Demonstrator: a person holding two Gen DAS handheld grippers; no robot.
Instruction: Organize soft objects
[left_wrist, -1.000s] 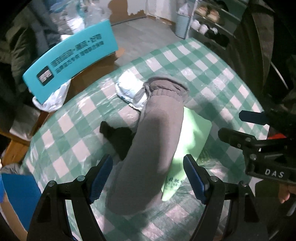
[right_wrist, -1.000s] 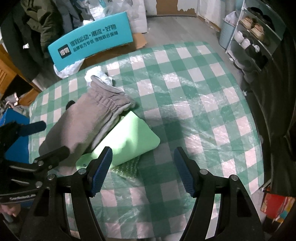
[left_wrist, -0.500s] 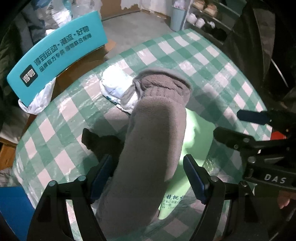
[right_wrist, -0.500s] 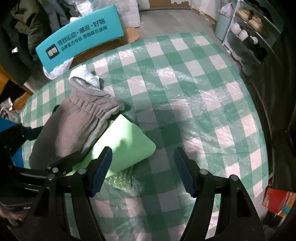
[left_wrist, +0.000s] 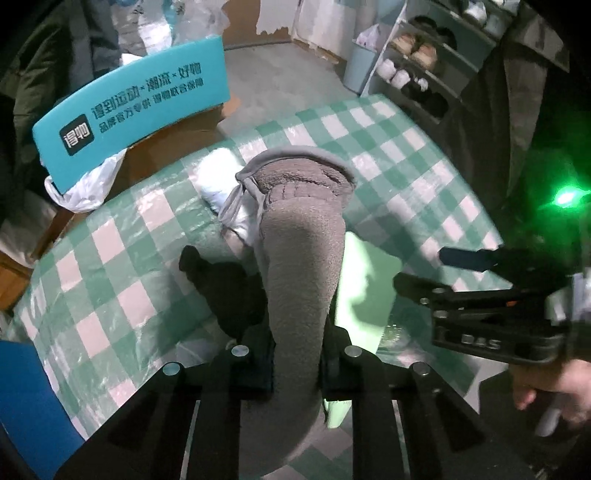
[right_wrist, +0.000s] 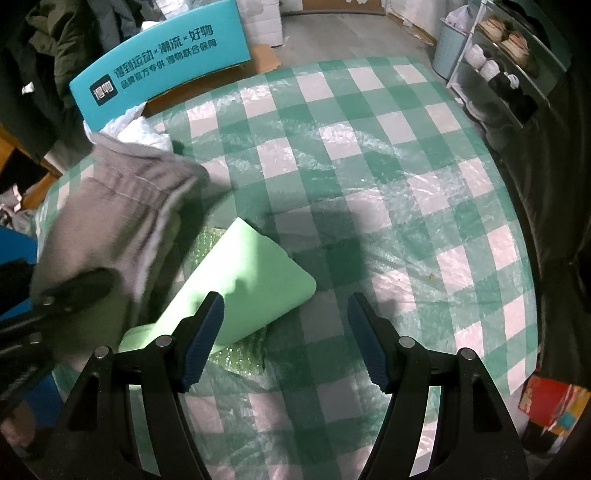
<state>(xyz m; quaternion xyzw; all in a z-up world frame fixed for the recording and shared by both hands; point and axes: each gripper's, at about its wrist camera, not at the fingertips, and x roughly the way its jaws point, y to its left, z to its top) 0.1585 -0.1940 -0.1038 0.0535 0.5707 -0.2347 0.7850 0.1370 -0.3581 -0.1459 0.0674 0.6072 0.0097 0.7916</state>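
Where the left gripper (left_wrist: 295, 363) is clamped on the limp grey fleece garment (left_wrist: 301, 251), sagging is expected; the right gripper (right_wrist: 286, 339) is held wide open, empty.

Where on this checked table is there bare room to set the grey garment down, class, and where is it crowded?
Bare cloth: the wide stretch of the table right of the green pad, out toward the shoe shelf. Crowded: the left side, where the grey garment held in the left gripper overlaps the pad, beside a black cloth and white bag.
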